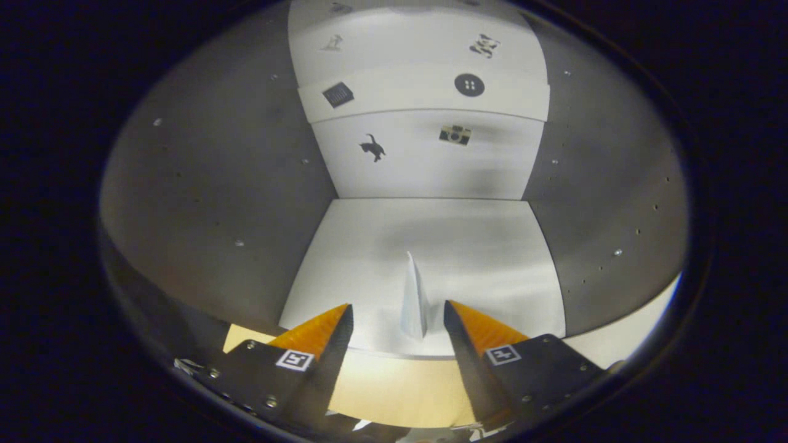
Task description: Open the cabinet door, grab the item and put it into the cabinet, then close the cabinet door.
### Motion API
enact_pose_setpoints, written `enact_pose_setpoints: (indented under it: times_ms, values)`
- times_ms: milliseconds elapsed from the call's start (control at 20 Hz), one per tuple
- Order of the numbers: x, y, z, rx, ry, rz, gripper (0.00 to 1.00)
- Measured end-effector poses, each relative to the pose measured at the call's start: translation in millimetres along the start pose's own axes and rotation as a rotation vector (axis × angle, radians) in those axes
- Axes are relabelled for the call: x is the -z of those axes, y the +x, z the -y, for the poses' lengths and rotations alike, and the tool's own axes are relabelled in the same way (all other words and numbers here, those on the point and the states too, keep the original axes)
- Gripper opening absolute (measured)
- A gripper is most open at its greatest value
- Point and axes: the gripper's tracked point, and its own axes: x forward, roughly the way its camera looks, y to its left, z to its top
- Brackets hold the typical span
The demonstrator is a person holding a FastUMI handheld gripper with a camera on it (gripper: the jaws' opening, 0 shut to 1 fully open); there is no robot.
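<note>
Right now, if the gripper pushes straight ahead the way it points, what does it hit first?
Most likely the thin white upright item on the cabinet floor, between the open jaws of the gripper and nearer the right one; depth is unclear.

The gripper [398, 314] sits at the near front of the open cabinet [215, 203], its fingers spread apart with nothing pressed between them. A thin upright item [414, 301] stands on the cabinet floor [468, 246] near the front edge, between the fingertips and closer to the right one. Side walls rise left and right, and the back wall [425, 160] with small stickers lies far beyond.
</note>
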Motion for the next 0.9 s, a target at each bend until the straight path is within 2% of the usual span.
enact_pose_setpoints:
  times_ms: [150, 500, 900]
  values:
    - [-5, -30, 5, 0.025, -0.020, 0.104, 0.99]
    - [-7, -118, 9, 0.089, -0.040, 0.362, 0.97]
    - [34, -211, 13, 0.176, -0.050, 0.486, 0.97]
